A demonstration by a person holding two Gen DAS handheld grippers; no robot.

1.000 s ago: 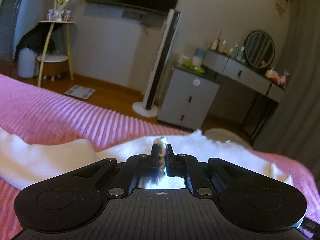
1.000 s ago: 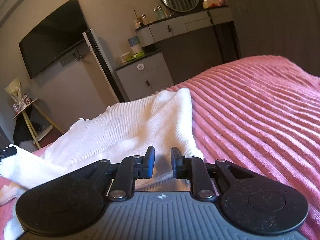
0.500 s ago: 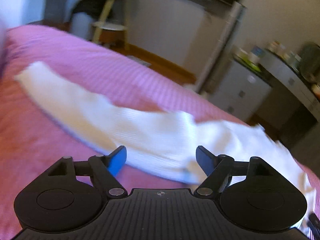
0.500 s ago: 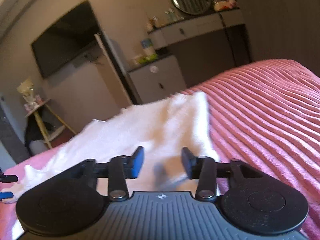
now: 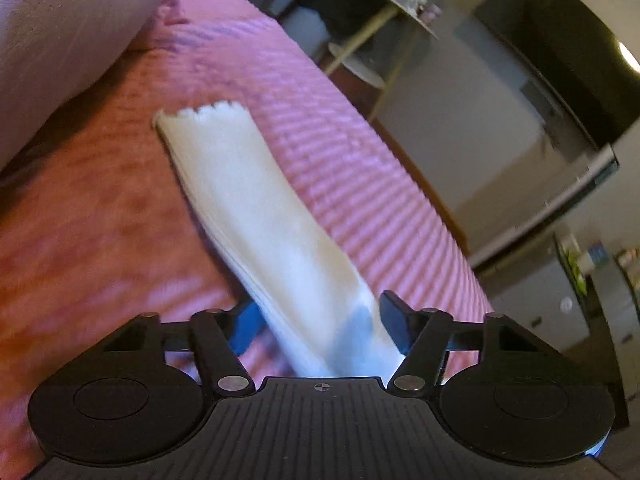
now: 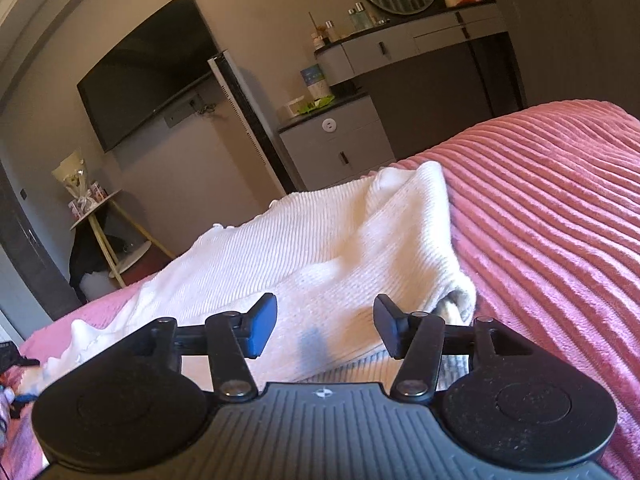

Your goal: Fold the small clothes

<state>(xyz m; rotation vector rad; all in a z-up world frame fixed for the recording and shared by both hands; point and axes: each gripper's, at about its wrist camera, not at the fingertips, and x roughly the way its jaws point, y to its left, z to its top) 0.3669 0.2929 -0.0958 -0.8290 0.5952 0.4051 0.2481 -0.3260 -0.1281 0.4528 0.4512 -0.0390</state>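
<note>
White top (image 6: 320,240) lies on bed (image 6: 560,208), partly folded: one side doubled over, sleeve (image 5: 256,208) running out toward 11 o'clock. Left tool (image 5: 320,328) and right tool (image 6: 324,330) both agape, holding nothing. Sleeve and final folds judged outstanding

A white ribbed knit garment (image 6: 304,248) lies rumpled on the pink bedspread, its right side folded over into a raised ridge. In the left wrist view, one long sleeve (image 5: 256,216) stretches flat toward the far left, ending in a scalloped cuff.
</note>
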